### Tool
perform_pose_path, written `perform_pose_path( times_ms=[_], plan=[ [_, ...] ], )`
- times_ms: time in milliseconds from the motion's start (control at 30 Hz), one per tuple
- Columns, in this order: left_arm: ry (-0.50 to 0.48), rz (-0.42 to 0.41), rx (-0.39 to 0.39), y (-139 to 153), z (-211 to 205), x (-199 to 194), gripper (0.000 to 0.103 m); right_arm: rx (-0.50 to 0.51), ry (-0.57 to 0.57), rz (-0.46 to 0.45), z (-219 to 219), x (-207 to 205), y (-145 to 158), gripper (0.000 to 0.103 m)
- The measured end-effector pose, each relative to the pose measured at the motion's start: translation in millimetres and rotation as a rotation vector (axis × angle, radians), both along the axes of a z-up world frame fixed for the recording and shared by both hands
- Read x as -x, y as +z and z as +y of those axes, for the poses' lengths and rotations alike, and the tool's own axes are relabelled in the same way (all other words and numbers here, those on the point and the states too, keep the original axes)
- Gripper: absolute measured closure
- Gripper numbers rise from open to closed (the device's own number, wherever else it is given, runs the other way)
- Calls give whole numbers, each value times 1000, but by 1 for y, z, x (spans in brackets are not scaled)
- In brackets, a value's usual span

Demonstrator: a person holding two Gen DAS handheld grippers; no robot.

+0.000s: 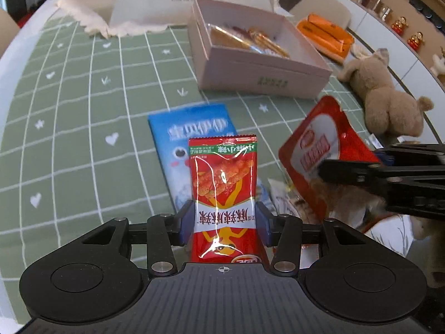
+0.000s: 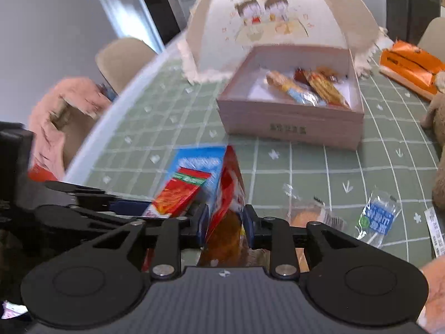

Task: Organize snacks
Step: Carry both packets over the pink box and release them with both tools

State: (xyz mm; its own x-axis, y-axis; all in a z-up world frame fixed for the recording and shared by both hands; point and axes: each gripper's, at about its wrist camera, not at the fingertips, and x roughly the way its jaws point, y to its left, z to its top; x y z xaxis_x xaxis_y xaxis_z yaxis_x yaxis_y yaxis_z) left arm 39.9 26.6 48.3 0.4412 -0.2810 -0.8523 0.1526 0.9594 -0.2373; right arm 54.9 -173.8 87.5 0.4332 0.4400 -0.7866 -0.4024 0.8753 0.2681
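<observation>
My left gripper (image 1: pixel 224 222) is shut on a small red spicy-snack packet (image 1: pixel 222 183) and holds it upright above the green checked tablecloth. It also shows in the right wrist view (image 2: pixel 178 197). My right gripper (image 2: pixel 225 224) is shut on a larger red pouch with a clear bottom (image 2: pixel 226 208), held edge-on; the pouch shows in the left wrist view (image 1: pixel 319 150). A blue snack pack (image 1: pixel 192 136) lies flat below both. The open pink box (image 1: pixel 264 80) (image 2: pixel 289 122) stands ahead with several wrapped snacks inside.
A domed food cover (image 2: pixel 278 19) stands behind the box. An orange pack (image 1: pixel 325 36) and a plush toy (image 1: pixel 383 94) lie to the right. A clear-wrapped pastry (image 2: pixel 311 214) and a small blue-label packet (image 2: pixel 378 217) lie on the cloth at right.
</observation>
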Motion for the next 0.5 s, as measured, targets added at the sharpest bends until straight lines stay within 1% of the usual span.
perform_pose_path(
  times_ms=[100, 167, 233, 367, 500],
  plan=[
    [6, -4, 1, -1, 2, 4, 52, 45, -18, 37, 5, -7, -15, 76],
    [8, -4, 2, 0, 3, 6, 52, 52, -34, 64, 5, -12, -22, 77],
    [7, -6, 0, -2, 2, 6, 52, 49, -42, 65, 4, -15, -23, 79],
    [10, -11, -2, -2, 1, 6, 51, 62, -44, 12, 3, -12, -9, 81],
    [-3, -13, -14, -3, -2, 2, 51, 17, -96, -48, -11, -10, 16, 82]
  ],
)
